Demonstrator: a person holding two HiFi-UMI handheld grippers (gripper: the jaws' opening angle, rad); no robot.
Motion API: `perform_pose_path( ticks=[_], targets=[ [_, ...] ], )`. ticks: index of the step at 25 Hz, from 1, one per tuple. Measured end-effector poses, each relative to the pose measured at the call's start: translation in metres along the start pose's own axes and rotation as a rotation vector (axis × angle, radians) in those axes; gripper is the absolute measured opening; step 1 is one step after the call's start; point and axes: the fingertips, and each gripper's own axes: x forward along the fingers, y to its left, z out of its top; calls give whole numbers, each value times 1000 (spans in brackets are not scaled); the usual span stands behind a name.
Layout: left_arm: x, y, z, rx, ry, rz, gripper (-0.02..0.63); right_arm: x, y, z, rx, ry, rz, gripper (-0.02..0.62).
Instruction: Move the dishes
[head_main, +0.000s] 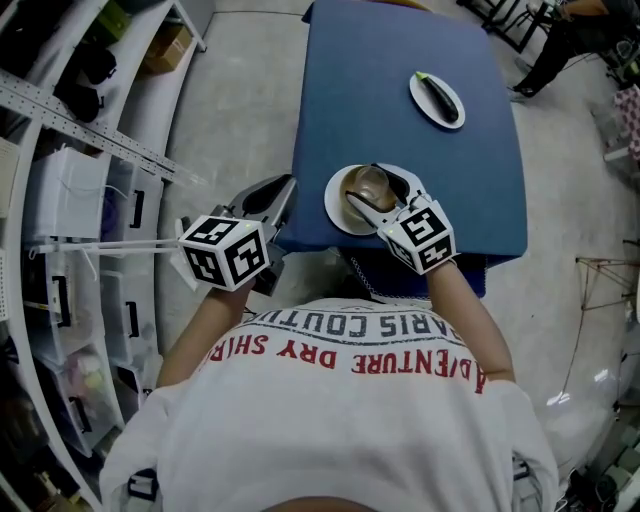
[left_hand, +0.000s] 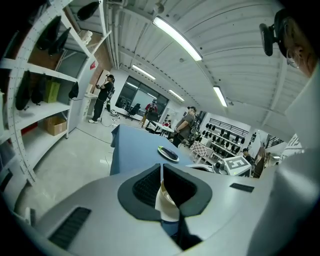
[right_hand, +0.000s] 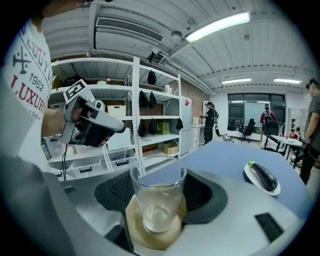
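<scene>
A clear glass (right_hand: 157, 200) stands between the jaws of my right gripper (right_hand: 157, 192), which is shut on it, over a tan round dish (right_hand: 134, 231). From the head view, the glass (head_main: 368, 185) rests on a white plate (head_main: 335, 212) at the near edge of the blue table (head_main: 390, 120), with the right gripper (head_main: 377, 202) over it. My left gripper (head_main: 288, 186) hovers just off the table's near left corner with its jaws together; a cream sliver shows in its gap (left_hand: 161, 172). A second plate (head_main: 420, 92) holds an eggplant (head_main: 441, 98) at the far right.
Metal shelving (head_main: 80, 190) with bins runs along the left, close to my left arm. A person (head_main: 560, 40) stands beyond the table's far right corner. The eggplant plate (left_hand: 168, 153) and several people farther off show in the left gripper view.
</scene>
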Motion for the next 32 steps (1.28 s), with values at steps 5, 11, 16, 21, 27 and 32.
perform_pose_path(
  ticks=[5, 11, 16, 21, 27, 32],
  targets=[
    [-1, 5, 1, -12, -4, 11, 38, 2, -2, 1, 16, 10, 10, 285],
    [-1, 12, -3, -32, -17, 26, 38, -2, -4, 10, 3, 6, 23, 285],
    [-2, 15, -2, -50, -39, 33, 38, -10, -6, 36, -21, -32, 38, 285],
    [-3, 21, 0, -66, -57, 49, 38, -10, -15, 61, -63, -67, 40, 285],
    [-7, 28, 4, -82, -68, 73, 38, -3, -29, 86, -101, -91, 40, 285],
    [-6, 36, 3, -97, -64, 97, 38, 11, -52, 89, -91, -92, 18, 285]
  ],
)
